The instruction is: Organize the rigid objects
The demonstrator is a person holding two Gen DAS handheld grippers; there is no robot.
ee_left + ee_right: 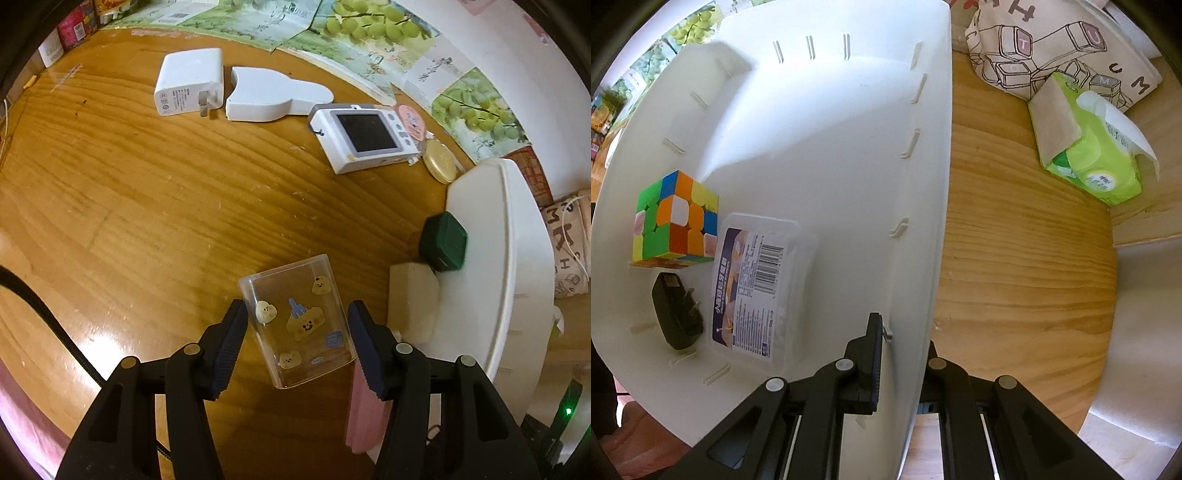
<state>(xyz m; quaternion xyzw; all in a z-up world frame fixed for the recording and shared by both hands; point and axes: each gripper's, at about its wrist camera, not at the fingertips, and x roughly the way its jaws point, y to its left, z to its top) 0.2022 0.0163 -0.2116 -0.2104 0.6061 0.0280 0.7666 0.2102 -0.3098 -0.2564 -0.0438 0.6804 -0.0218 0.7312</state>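
Item: clear, square-sided plastic cup printed with yellow cartoon faces (297,325), pinched between the black serrated pads of the left gripper (297,345). Jaws stand about half spread, one pad against each opposite side wall. The cup looks lifted clear of the brown wood-grain tabletop (147,206), though contact is hard to rule out. Long axis runs from about 5 o'clock, near the jaws, to about 11 o'clock, tilted slightly off the gripper's own line.

Destination: large white plastic bin (517,236), its rim lying at 2 to 3 o'clock from the held cup, near but apart. The coming move appears to turn on this bearing: a carry toward 2 o'clock, up over the rim.

Right gripper (905,354): jaws pressed nearly together, clamping the bin's white wall, one finger inside and one outside; probably steadying it. The left hand is the only one carrying a task item.

Bin contents, right wrist view: multicoloured puzzle cube (677,218) at 9 o'clock; black plug adapter (676,317) below it; flat clear lidded box with a barcode label (757,284) just beside both. The half of the floor toward 12 o'clock is bare, seemingly room enough for the cup.

Still on the table, 11 to 1 o'clock from the cup: white charger block (190,83), white flat bottle-shaped case (273,96), small white camera with a dark screen (364,136).
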